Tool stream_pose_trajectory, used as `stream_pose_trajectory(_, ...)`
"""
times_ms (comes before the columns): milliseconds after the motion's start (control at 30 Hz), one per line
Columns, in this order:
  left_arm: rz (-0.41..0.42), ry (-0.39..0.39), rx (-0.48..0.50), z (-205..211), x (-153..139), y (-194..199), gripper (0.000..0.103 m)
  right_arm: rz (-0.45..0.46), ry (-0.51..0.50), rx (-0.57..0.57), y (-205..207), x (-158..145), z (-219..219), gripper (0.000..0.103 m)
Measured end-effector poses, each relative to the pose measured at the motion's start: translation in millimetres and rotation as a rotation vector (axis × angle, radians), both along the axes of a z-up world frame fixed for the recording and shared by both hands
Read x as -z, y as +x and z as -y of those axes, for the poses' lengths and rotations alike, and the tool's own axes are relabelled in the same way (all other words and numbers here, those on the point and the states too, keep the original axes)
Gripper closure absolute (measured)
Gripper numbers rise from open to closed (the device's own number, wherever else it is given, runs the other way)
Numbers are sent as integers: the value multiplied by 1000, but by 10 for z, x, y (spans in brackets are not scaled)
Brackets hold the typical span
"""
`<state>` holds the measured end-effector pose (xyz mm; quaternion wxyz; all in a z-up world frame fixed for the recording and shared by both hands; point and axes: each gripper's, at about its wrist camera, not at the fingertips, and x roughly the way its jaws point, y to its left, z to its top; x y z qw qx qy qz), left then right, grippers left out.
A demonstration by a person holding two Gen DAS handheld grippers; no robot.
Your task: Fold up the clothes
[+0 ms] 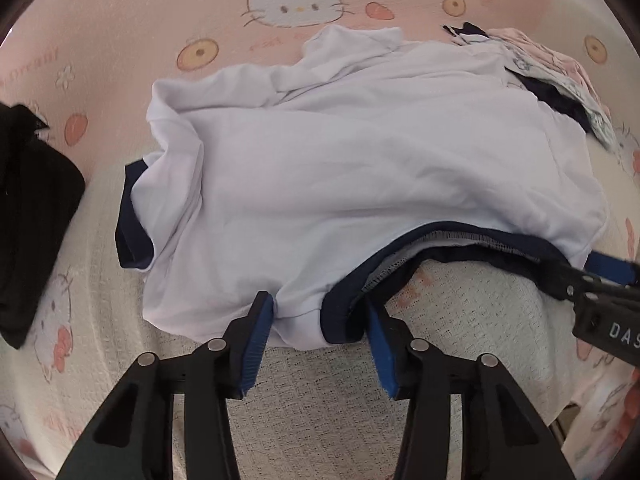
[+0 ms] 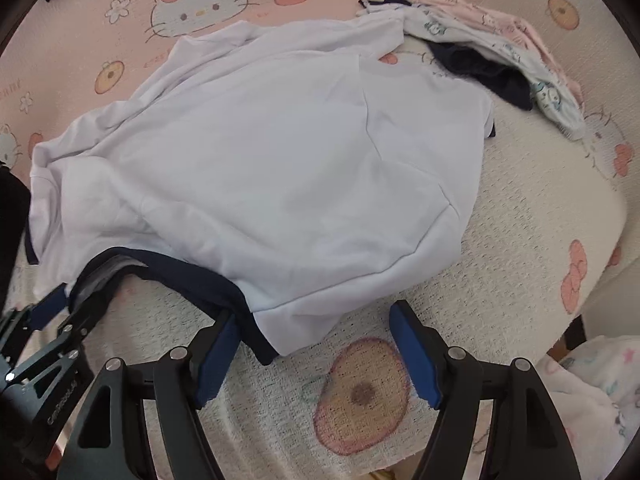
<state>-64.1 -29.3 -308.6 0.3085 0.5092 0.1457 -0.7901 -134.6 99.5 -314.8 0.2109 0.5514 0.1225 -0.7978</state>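
Note:
A white T-shirt [image 1: 340,168] with a navy collar [image 1: 440,236] and navy sleeve trim lies spread on the bed. In the left wrist view my left gripper [image 1: 318,306] straddles the shirt's near shoulder. One blue pad is at the cloth's edge, the other against the collar's end, and the cloth lies flat between them, unpinched. In the right wrist view the same shirt [image 2: 280,160] fills the middle. My right gripper [image 2: 313,314] stands wide open over the other shoulder corner, its left finger [image 2: 218,344] beside the collar [image 2: 180,276]. Each gripper shows in the other's view: the right gripper [image 1: 588,272], the left gripper [image 2: 66,308].
The bed sheet [image 1: 120,32] is pink and cream with cat and fruit prints. A black garment [image 1: 32,220] lies at the left. A pile of pink, patterned and navy clothes [image 2: 500,52] sits beyond the shirt's far right. The bed's edge [image 2: 592,248] and a fleecy blanket [image 2: 600,392] are at the right.

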Motion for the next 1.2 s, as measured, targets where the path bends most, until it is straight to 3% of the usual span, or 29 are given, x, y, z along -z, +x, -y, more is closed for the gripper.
stream_pose_trajectory(100, -2, -5, -14, 12, -12, 30, 75, -33, 20, 8, 28, -17, -14, 43)
stream_pose_trajectory(167, 0, 0, -29, 37, -27, 56, 79, -60, 17, 31, 34, -62, -63, 68)
stream_pose_trajectory(233, -5, 12, -41, 52, -48, 88, 82, -91, 31, 49, 34, -101, -111, 78)
stream_pose_trajectory(433, -19, 90, -39, -61, -113, 148, 84, -100, 58, 106, -32, -133, -18, 78)
stream_pose_trajectory(700, -30, 146, 66, -445, -277, 0, 84, -149, 122, 227, -171, -339, -323, 78)
stream_pose_trajectory(867, -40, 169, 122, -639, -370, -21, 84, -109, 125, 318, -330, -269, -625, 78)
stream_pose_trajectory(967, -82, 170, 139, -703, -443, 70, 84, -63, 61, 327, -363, -226, -710, 78)
stream_pose_trajectory(1100, -125, 201, 124, -701, -498, 46, 83, -35, -74, 290, -330, -295, -723, 65)
stream_pose_trajectory(1167, -122, 277, 101, -674, -363, -68, 79, -36, -98, 266, -282, -365, -685, 33)
stream_pose_trajectory(1200, -133, 316, 85, -653, -341, -21, 77, -37, -105, 252, -254, -404, -661, 32)
